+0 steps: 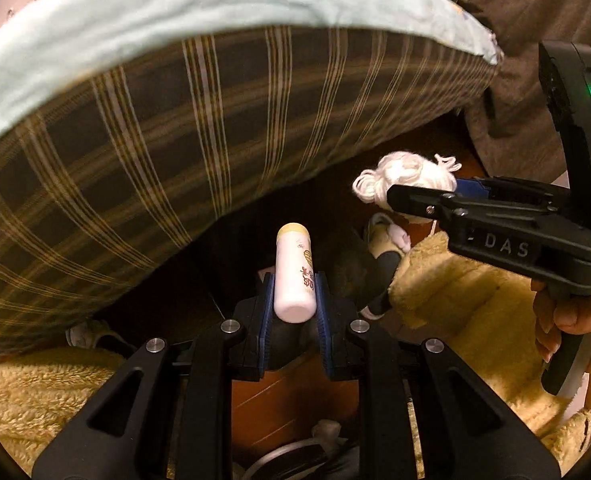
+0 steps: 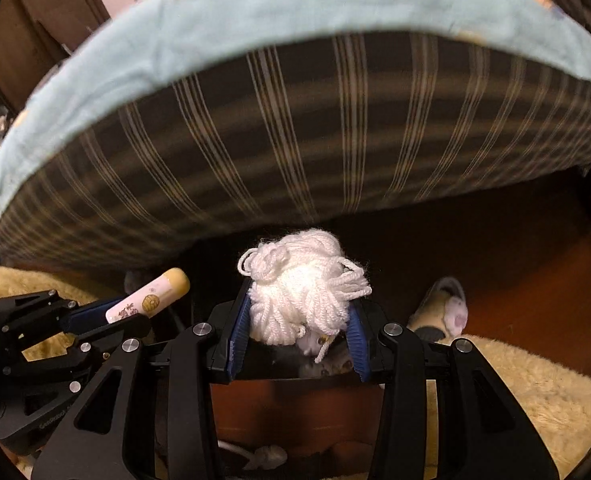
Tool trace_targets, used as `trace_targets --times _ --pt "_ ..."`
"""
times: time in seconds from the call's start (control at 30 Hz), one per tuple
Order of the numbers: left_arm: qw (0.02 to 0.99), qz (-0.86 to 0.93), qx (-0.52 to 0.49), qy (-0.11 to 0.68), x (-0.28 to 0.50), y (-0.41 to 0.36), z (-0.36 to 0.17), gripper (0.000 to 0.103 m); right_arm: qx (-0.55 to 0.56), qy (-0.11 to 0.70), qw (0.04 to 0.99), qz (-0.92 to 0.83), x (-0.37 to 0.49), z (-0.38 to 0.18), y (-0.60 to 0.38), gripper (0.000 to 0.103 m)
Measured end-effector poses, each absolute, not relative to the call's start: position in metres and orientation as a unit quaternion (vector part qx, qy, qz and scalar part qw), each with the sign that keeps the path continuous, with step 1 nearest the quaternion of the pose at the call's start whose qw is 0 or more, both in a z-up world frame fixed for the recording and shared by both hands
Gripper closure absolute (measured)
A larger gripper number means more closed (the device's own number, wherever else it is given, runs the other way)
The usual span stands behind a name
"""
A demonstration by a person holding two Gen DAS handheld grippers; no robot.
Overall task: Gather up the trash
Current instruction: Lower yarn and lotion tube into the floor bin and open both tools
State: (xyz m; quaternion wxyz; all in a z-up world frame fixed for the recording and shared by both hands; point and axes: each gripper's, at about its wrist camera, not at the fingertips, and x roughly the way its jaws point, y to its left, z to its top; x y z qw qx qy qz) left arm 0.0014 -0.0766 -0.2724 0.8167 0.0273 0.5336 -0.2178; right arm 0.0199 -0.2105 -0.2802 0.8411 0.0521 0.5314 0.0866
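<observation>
The left gripper [image 1: 294, 312] clamps a white tube [image 1: 294, 276]; the right gripper [image 2: 299, 330] clamps a yarn bundle [image 2: 303, 296]. Below the mattress [image 2: 335, 128], keep both squeezes firm until over a bin.

Your left gripper [image 1: 294, 300] clamped a white tube [image 1: 294, 276] below a plaid mattress [image 1: 199, 128]; your right gripper [image 1: 427, 196] pinched white yarn [image 1: 399, 172].

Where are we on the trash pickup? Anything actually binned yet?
Done: both pickups. The left tongs are shut on the small white bottle, and the right tongs are shut on the white yarn bundle.
In hand: both items are held off the floor beside the plaid mattress edge.
Left: dropping them off. No bin shows in either view, so nothing looks binned.
</observation>
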Motion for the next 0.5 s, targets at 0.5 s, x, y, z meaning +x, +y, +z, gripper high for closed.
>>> trace_targets --times 0.5 --pt "0.795 -0.215 0.02 0.567 0.026 -0.079 -0.299 0.085 0.06 0.561 0.819 0.102 0.051 -0.298 -0.189 0.049"
